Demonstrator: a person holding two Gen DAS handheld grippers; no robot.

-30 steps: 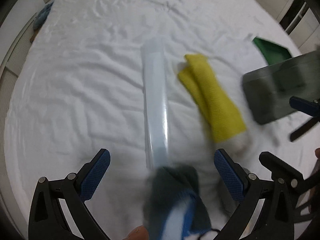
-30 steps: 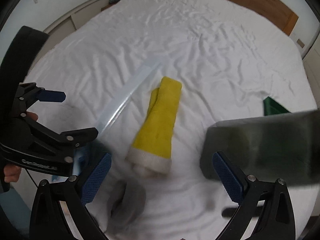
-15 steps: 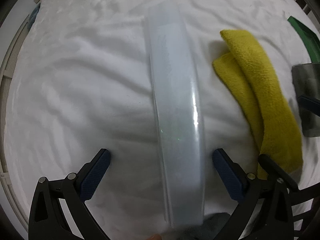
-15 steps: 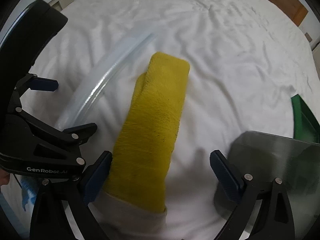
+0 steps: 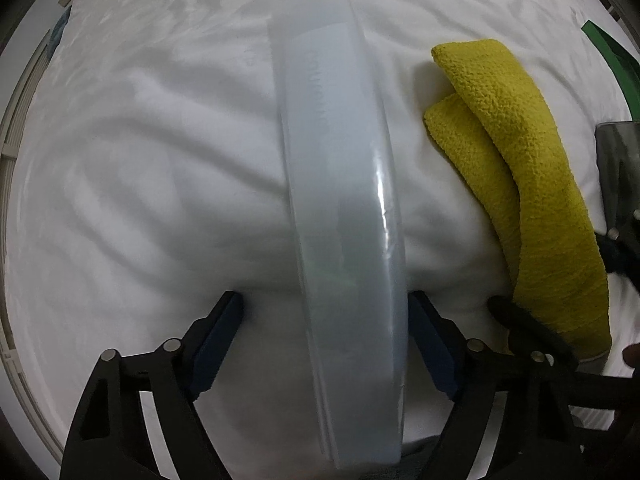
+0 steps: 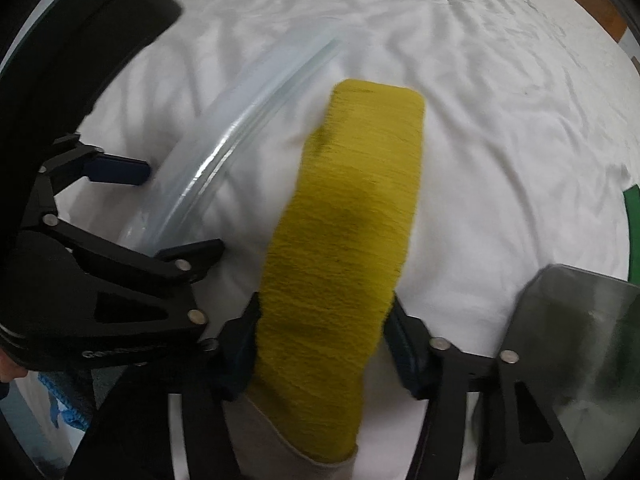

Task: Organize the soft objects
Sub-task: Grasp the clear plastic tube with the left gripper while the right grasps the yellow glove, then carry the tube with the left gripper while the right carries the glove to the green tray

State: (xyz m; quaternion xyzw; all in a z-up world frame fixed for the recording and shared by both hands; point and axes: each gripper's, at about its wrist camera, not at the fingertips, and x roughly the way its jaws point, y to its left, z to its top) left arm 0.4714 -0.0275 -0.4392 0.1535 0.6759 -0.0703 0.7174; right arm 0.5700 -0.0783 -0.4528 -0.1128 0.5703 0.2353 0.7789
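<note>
Translucent plastic fills the space between the fingers of my left claw (image 5: 324, 344): the long clear bag (image 5: 344, 208) runs straight ahead from it across the white bed (image 5: 132, 168), and the blue pads stand on either side of its near end. The right pad looks to be against the bag's edge, while a strip of sheet shows between the left pad and the bag, so I judge this claw apart and closing, not yet clamped. To its right lies the folded yellow sock (image 6: 344, 232), and my right claw (image 6: 322, 340) has that sock between its pads, both pressing its sides near the pale cuff; I take it as clamped on the sock. By my reading the step in hand is to grip both things at once, so that the sock can go into the bag. Next, the left claw must pinch one layer at the bag's mouth, which I cannot locate from here, and the right must lift the sock clear of the sheet. Further right, beside my right claw, sits a dark grey glossy bag (image 6: 580, 340), and beyond it a green edge (image 6: 632, 216). A blue cloth (image 6: 68, 404) lies low behind my left claw. Both claws work close together, so they may knock each other.
</note>
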